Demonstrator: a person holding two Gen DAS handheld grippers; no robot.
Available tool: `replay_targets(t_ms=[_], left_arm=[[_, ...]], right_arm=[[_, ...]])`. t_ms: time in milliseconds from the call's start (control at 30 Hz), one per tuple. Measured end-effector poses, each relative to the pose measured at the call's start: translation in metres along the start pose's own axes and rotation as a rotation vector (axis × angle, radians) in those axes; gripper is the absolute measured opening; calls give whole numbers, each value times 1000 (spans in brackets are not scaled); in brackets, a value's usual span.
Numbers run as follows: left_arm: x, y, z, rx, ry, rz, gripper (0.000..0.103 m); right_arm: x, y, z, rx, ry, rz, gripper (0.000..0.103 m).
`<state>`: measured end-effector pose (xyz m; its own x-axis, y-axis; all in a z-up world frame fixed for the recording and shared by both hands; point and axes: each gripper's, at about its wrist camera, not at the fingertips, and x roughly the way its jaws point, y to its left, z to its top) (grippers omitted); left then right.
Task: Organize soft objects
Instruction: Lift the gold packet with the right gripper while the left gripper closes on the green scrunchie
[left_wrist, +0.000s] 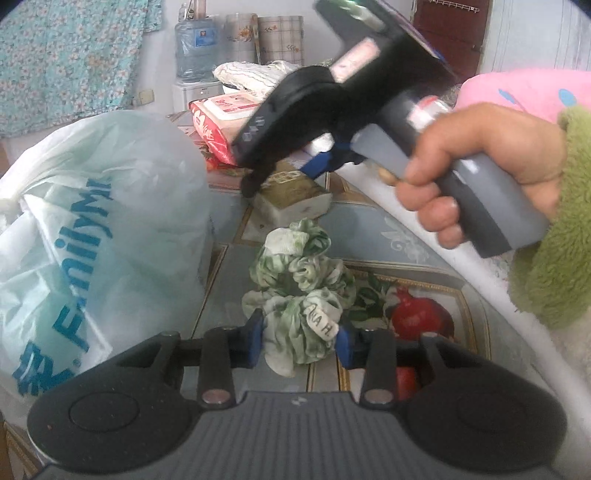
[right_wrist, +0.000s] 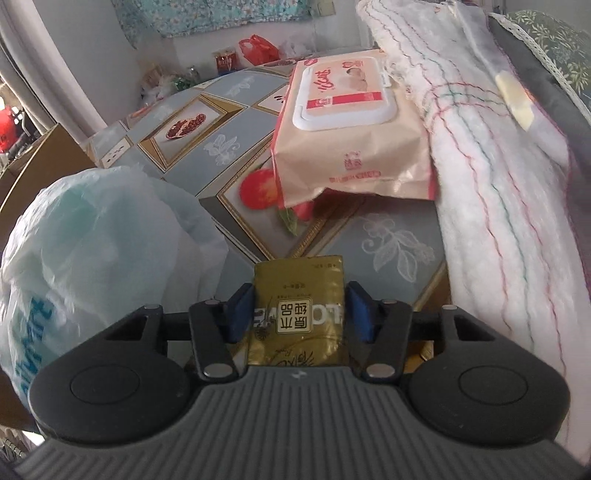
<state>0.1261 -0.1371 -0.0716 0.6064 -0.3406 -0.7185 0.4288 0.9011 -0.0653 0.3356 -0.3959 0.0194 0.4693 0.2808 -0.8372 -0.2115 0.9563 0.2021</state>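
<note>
The white plastic bag reads "Family M…" in blue; the gold tissue pack shows "原木纯品".

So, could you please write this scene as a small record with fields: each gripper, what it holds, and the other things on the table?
left gripper: blue pads on either side of the green-and-white scrunchie, which lies on the table
right gripper: pads around the gold tissue pack
right hand: grips the gray handle, green fleece sleeve
plastic bag: white, teal lettering, left of the scrunchie
wet wipes pack: flat, beyond the tissue pack
white towel: folded, right of the wipes
</note>
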Motion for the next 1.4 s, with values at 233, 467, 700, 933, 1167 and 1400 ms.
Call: replay_targets(t_ms=[233, 467, 700, 933, 1167, 1400], left_arm=[[-15, 5, -10, 7, 5, 19, 40], [-23, 10, -16, 5, 7, 37, 41], [-24, 11, -16, -6, 13, 39, 49], [-30, 13, -13, 5, 10, 42, 57], [-39, 16, -12, 3, -2, 32, 69], [-40, 16, -10, 21, -9, 39, 78]], right_arm=[[-20, -9, -25, -19, -18, -14, 52], [-43, -17, -56, -17, -34, 2, 53], [-54, -25, -69, 23, -80, 43, 53], [-64, -43, -70, 129, -117, 171, 59], [-59, -29, -66, 87, -92, 108, 65], [-58, -7, -80, -57, -76, 11, 68]])
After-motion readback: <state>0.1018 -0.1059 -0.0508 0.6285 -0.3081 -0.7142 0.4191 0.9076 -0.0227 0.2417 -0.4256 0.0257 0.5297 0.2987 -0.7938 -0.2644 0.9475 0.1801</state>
